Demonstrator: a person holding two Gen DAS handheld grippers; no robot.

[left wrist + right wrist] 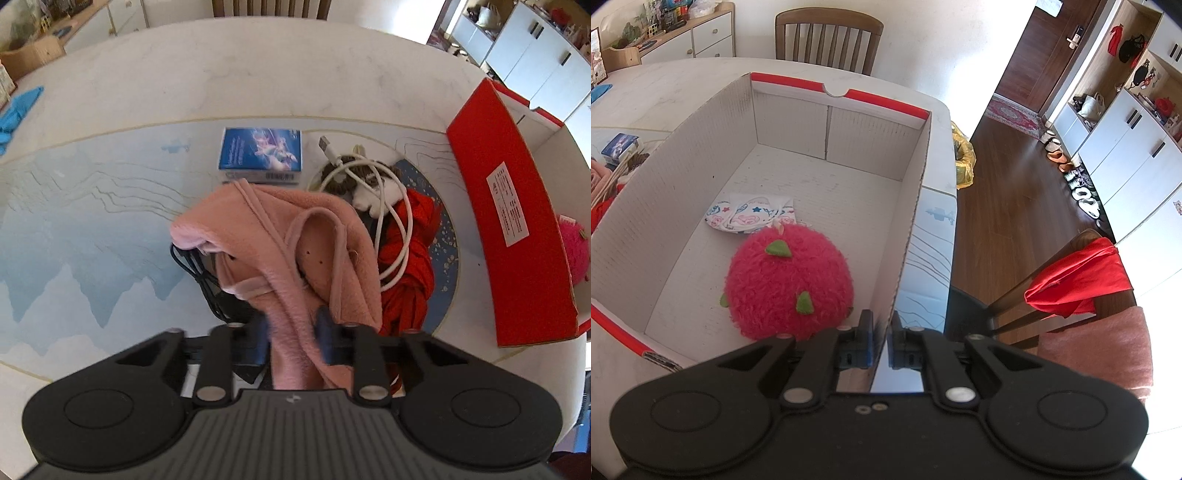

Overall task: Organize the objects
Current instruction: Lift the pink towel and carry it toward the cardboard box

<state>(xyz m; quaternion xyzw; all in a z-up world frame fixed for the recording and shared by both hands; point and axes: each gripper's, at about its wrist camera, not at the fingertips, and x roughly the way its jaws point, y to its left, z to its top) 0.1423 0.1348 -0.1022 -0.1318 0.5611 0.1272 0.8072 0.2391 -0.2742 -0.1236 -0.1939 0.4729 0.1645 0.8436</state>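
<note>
The left gripper (291, 339) points steeply down over the desk (258, 81), its blue fingers (327, 336) nearly together and pinching a fold of a pink fleece garment (280, 236). The cloth runs up between the two pads and drapes forward over a black cable (192, 266). Just beyond the garment lie a blue printed box (260, 149), a coiled white USB cable (369, 177) and a crumpled red cloth (406, 266), all on a pale mat with a mountain pattern (74, 240). To the right stands the red-sided cardboard box (509, 229).

The right gripper (881, 339) has its fingers (866, 339) closed tight on the near right wall of that same box (912, 206), one pad inside and one outside the thin cardboard edge. Inside the box a pink plush dragon fruit (786, 280) sits close to the gripped wall, and a small patterned pouch (750, 216) lies just behind it on the box floor.
</note>
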